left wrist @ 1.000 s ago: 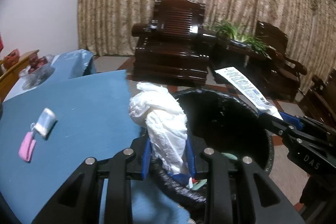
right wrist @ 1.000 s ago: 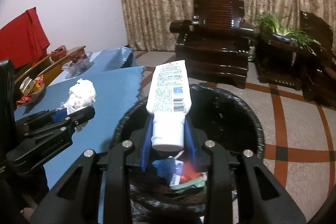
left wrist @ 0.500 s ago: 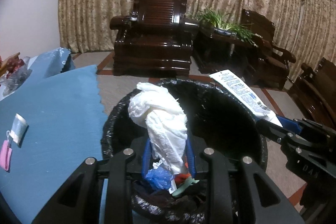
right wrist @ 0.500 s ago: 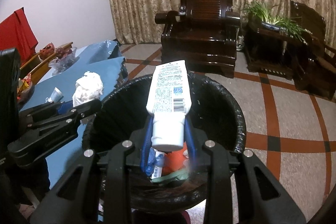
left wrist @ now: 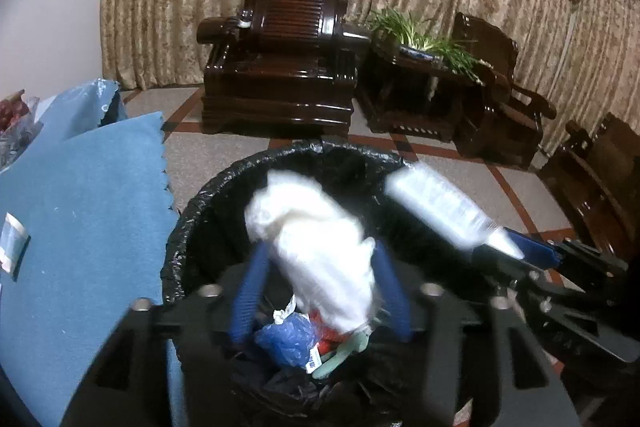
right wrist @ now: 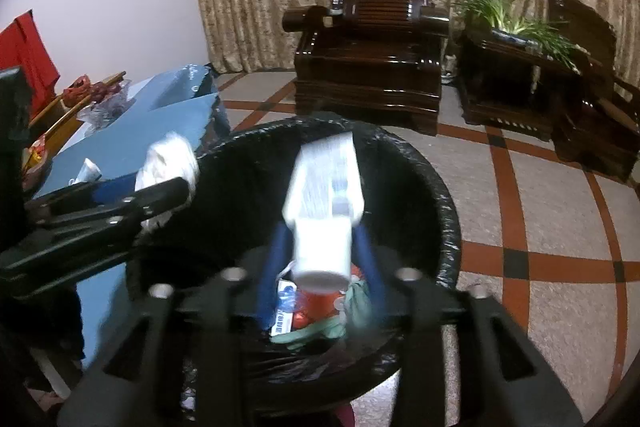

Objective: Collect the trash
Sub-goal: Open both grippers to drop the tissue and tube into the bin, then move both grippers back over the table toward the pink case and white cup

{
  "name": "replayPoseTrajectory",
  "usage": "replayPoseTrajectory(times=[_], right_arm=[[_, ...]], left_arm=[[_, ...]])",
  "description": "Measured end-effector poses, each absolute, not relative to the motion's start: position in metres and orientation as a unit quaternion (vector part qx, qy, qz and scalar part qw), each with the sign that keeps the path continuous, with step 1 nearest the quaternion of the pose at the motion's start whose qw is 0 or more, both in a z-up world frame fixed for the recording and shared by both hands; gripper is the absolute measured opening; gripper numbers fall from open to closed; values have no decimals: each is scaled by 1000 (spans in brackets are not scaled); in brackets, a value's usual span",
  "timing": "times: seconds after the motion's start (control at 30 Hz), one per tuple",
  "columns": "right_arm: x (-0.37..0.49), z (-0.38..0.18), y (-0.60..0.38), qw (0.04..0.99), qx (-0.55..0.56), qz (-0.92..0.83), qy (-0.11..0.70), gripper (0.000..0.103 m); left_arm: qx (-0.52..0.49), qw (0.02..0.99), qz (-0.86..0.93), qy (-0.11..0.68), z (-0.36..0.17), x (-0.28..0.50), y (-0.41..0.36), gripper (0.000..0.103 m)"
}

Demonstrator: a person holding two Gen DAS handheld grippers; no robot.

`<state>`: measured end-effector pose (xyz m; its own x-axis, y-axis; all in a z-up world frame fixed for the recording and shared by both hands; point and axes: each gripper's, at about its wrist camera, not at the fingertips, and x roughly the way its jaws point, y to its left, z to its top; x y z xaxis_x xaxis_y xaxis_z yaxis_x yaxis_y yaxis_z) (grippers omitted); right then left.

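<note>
Both grippers hang over a bin lined with a black bag (left wrist: 224, 183) (right wrist: 440, 187). My left gripper (left wrist: 320, 251) is opening; a crumpled white tissue (left wrist: 316, 247), blurred, sits loose between its blue fingers (left wrist: 248, 291), and the pads stand clear of it. My right gripper (right wrist: 322, 231) is opening too; a white tube (right wrist: 324, 195) with a printed label, also blurred, tilts cap-down between its spread fingers (right wrist: 276, 267) without being pinched. In the left wrist view the right gripper (left wrist: 516, 251) and tube (left wrist: 436, 203) show at the right. The left gripper (right wrist: 168, 195) and tissue (right wrist: 168, 159) appear in the right wrist view.
Blue, red and green scraps (left wrist: 292, 339) lie at the bin's bottom. Left of the bin is a table under a blue cloth (left wrist: 80, 207) with a small wrapper (left wrist: 14, 241) on it. Dark wooden armchairs (left wrist: 288, 59) and a plant stand (left wrist: 424, 75) line the curtain across the tiled floor.
Both grippers have moved forward and down over the bin, then their jaws spread. The tissue and the tube, held tight before, now sit loose and blurred between the fingers.
</note>
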<state>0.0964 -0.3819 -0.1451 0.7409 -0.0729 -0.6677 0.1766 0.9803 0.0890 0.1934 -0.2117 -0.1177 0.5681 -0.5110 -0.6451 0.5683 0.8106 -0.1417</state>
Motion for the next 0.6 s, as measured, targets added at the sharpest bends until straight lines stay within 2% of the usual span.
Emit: replayPoseTrajectory(times=[0.03,0.07,0.13,0.17,0.23,0.33,0.43,0.6], right_arm=[[95,-145,-384,931,74,-75,349,64],[94,-144,-385,932,75,-81,345,69],[92,-144,-387,932,76,-85,343,86],[90,-142,-388,933,77,-91,340,91],[87,-141,-389,933,82,-92,337,93],[82,-138,-388,934,91,-87,335,96],[80,-133,-382,935,93,-80,332,97],[84,-124,-360,939,84,-56,330,98]], left_arm=[[38,886,-305,348,-117,194,-210,68],[37,886,-305,346,-116,194,-208,69],[35,889,-302,343,-114,194,-203,74],[34,890,-300,342,-112,194,-201,76],[32,896,-290,335,-108,193,-192,85],[33,907,-268,324,-102,188,-177,92],[35,916,-248,315,-96,182,-158,97],[27,926,-218,308,-88,170,-125,97]])
